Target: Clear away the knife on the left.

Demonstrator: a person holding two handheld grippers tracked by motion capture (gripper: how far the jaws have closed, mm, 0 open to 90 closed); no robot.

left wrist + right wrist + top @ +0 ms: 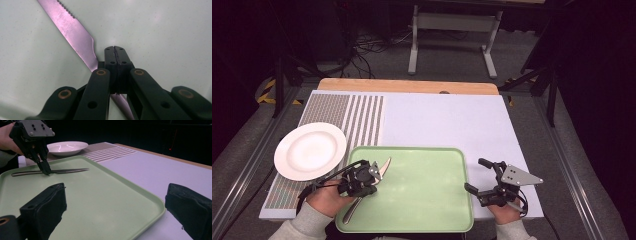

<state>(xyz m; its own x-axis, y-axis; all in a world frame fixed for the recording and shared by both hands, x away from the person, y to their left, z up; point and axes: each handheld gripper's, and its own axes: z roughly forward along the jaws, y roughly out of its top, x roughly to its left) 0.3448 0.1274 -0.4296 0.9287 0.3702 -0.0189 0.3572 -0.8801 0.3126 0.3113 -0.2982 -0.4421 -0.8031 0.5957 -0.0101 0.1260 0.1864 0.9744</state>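
Black jaws of the left claw (116,56) stand pressed together at the tip, directly over the neck of a long steel table knife with a serrated blade (72,30), which lies flat on the pale green plastic tray (427,195). From that claw's own view the blade runs away up and to the left, and the handle passes beneath the jaws toward the camera; whether the metal is actually pinched between them or only touched from above I cannot tell. In the right gripper view the tips meet the knife (65,171) about where blade joins handle, its long axis lying crosswise. The right claw (482,176) hangs off the tray's right edge over the lilac counter (447,120) with jaws spread wide, holding nothing, well apart from the knife. A round white plate (310,151) sits just beyond the left claw, outside the tray.
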